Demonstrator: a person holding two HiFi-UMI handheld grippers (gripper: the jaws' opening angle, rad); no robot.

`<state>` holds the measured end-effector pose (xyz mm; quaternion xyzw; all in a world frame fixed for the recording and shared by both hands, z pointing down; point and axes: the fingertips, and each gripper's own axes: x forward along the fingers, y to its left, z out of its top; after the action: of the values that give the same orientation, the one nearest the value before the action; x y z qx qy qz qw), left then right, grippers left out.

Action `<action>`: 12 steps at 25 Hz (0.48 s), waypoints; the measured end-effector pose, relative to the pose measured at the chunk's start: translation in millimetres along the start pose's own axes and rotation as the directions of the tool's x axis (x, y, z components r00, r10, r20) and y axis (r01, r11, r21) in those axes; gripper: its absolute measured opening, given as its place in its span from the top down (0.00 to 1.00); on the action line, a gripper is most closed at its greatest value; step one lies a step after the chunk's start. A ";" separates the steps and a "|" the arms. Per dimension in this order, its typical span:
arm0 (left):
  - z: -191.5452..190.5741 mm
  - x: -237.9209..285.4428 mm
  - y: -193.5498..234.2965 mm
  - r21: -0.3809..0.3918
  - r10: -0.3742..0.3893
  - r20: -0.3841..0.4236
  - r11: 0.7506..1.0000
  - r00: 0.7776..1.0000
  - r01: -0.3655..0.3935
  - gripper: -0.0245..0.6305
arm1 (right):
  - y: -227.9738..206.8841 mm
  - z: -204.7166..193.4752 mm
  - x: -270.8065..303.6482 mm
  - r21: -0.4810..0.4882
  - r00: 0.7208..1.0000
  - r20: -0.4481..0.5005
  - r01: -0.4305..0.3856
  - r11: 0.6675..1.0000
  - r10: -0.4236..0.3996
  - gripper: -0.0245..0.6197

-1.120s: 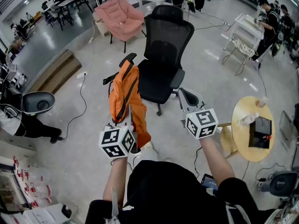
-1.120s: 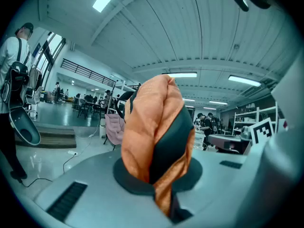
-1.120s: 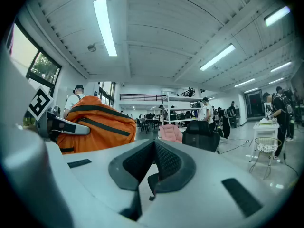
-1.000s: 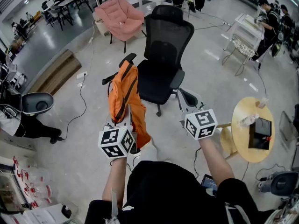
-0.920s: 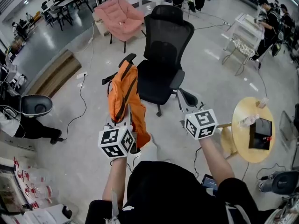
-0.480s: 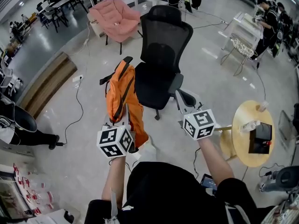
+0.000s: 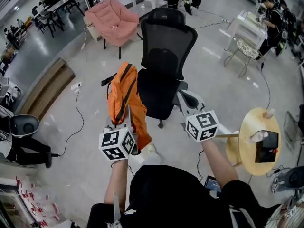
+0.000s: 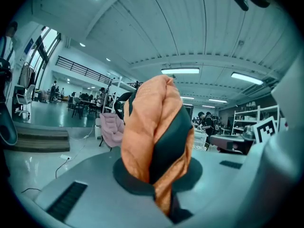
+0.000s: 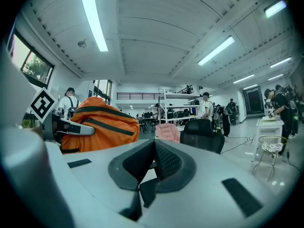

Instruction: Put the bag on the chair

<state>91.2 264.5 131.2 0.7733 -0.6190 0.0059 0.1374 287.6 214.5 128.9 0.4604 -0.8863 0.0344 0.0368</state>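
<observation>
An orange backpack (image 7: 124, 97) with black straps hangs in the air just left of the black mesh office chair (image 7: 162, 56). My left gripper (image 7: 128, 114) is shut on the bag's fabric from below. In the left gripper view the bag (image 8: 153, 141) fills the middle, pinched between the jaws of the left gripper (image 8: 159, 196). My right gripper (image 7: 183, 100) is shut on nothing, level with the chair's right armrest. In the right gripper view the right gripper (image 9: 151, 167) points past the bag (image 9: 97, 122) at the left, with the chair (image 9: 202, 134) ahead.
A pink armchair (image 7: 114, 18) stands behind the chair. A round wooden table (image 7: 259, 139) with small things on it is at the right. A cable (image 7: 80, 103) runs over the floor at the left, by a low wooden platform (image 7: 45, 87). People stand at the far right.
The head view has drifted forward: the chair and pink armchair sit a little lower and closer. Both grippers and the hanging bag keep about the same places.
</observation>
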 end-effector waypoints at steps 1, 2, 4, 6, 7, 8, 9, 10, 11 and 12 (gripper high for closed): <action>2.8 8.3 2.2 -0.001 -0.002 0.000 1.000 1.000 0.002 0.93 | -4.8 1.5 7.4 0.001 1.000 -0.002 0.002 1.000 -0.002 0.96; 5.7 15.6 5.2 -0.001 -0.005 -0.001 1.000 1.000 0.005 0.93 | -8.0 3.1 14.6 0.002 1.000 -0.005 0.004 1.000 -0.004 0.96; 12.0 27.2 14.4 -0.001 -0.010 -0.005 1.000 1.000 0.010 0.93 | -9.4 6.9 28.8 0.001 1.000 -0.010 0.009 1.000 -0.009 0.96; 18.6 37.0 25.2 0.001 -0.017 -0.007 1.000 1.000 0.017 0.93 | -7.9 11.1 43.2 -0.003 1.000 -0.015 0.013 1.000 -0.013 0.96; 21.4 41.7 30.5 0.002 -0.019 -0.008 1.000 1.000 0.019 0.93 | -7.1 12.6 50.6 -0.005 1.000 -0.017 0.014 1.000 -0.014 0.96; 23.5 46.5 35.8 0.004 -0.021 -0.010 1.000 1.000 0.021 0.93 | -6.5 13.7 58.1 -0.005 1.000 -0.021 0.015 1.000 -0.015 0.96; 25.5 51.6 41.1 0.006 -0.023 -0.013 1.000 1.000 0.023 0.93 | -6.0 14.4 65.4 -0.006 1.000 -0.024 0.016 1.000 -0.016 0.96; 27.4 56.8 46.5 0.008 -0.025 -0.016 1.000 1.000 0.025 0.93 | -5.8 15.0 72.5 -0.008 0.999 -0.029 0.018 1.000 -0.018 0.96; 29.7 62.3 52.0 0.011 -0.028 -0.019 1.000 0.999 0.029 0.93 | -5.8 15.7 79.3 -0.012 0.999 -0.034 0.021 1.000 -0.021 0.96; 32.4 67.8 57.5 0.014 -0.032 -0.021 0.999 0.999 0.032 0.93 | -6.2 16.7 86.0 -0.016 0.999 -0.039 0.023 1.000 -0.024 0.96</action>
<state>46.6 181.4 124.0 0.7839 -0.6051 0.0163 0.1383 242.8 139.4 120.8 0.4699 -0.8801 0.0359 0.0580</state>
